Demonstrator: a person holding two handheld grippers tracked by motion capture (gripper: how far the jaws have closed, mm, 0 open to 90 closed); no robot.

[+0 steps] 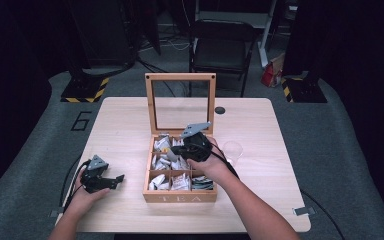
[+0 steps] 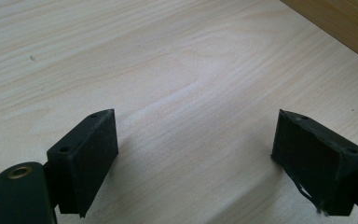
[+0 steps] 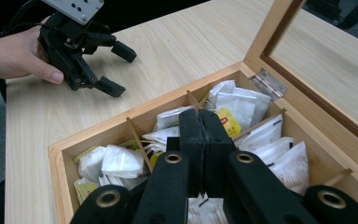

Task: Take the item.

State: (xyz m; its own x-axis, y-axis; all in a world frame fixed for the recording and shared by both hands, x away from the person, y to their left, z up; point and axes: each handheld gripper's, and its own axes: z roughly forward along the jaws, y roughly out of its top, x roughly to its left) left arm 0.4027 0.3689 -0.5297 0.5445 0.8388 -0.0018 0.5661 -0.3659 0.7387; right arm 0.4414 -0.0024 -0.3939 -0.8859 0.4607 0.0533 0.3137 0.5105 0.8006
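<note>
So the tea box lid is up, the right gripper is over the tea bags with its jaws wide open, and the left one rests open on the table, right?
Not quite: the right gripper has its jaws shut, as the right gripper view shows. The rest stands.

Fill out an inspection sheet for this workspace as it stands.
Surface: light wooden table, bare around the box.
Job's things: wooden tea box, glass lid upright, compartments holding tea bags.
Clutter: clear cup right of the box; small dark disc near the far edge.
Grippers: left gripper open, resting on the table; right gripper shut, over the box, nothing seen between its jaws.
Cables: black cable trailing off the table's left edge.
Surroundings: dark folding chair, grey floor.
</note>
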